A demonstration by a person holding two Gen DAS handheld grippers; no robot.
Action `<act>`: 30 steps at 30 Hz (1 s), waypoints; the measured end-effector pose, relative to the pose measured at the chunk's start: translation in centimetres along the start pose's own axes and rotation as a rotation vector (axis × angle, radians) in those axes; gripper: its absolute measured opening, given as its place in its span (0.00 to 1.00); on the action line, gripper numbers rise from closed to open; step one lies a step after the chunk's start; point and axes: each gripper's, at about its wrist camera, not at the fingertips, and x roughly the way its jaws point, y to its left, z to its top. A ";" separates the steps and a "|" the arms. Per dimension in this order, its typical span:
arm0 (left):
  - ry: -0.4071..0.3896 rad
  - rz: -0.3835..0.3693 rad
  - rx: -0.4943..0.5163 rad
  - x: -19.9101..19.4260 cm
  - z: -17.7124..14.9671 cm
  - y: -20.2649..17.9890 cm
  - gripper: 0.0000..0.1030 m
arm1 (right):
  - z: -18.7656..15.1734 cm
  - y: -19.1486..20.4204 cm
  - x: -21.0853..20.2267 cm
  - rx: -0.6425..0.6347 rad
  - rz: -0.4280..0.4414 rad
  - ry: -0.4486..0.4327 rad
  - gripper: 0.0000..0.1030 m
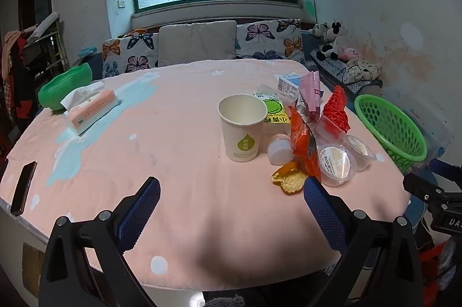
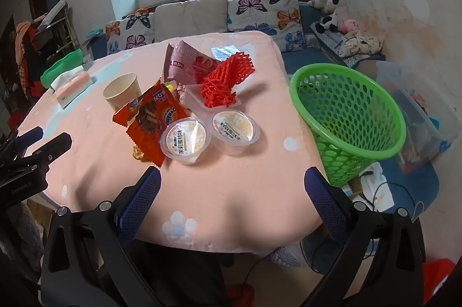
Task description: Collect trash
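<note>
Both grippers hang wide apart with nothing between their blue pads: I have the left gripper (image 1: pixel 232 190) over the near edge of the pink-covered worktop (image 1: pixel 179 134), and the right gripper (image 2: pixel 232 180) over the same edge, further right.

From the left wrist view I see the trash bunched right of centre: an upright paper cup (image 1: pixel 242 127), a small white jar (image 1: pixel 279 149) just beside it, an orange snack wrapper (image 1: pixel 303 142), a piece of orange peel (image 1: pixel 289 179) close to my right pad, and two sealed clear pudding cups (image 1: pixel 336 164) side by side. Behind them sit red foam netting (image 1: pixel 335 109) in a clear tray and a pink packet (image 1: pixel 310 90).

On my right view the green basket (image 2: pixel 349 116) stands off the worktop's right edge, near the pudding cups. A tissue pack (image 1: pixel 92 110) and a phone (image 1: pixel 23 187) lie far left.
</note>
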 end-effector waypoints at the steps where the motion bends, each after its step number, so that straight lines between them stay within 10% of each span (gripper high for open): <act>1: 0.001 0.000 0.000 0.0 0.0 0.0 0.93 | 0.0 0.0 0.0 0.003 0.003 -0.002 0.96; 30: 0.022 0.010 -0.002 0.8 0.2 0.3 0.93 | 0.4 -0.1 0.4 0.004 0.008 0.003 0.96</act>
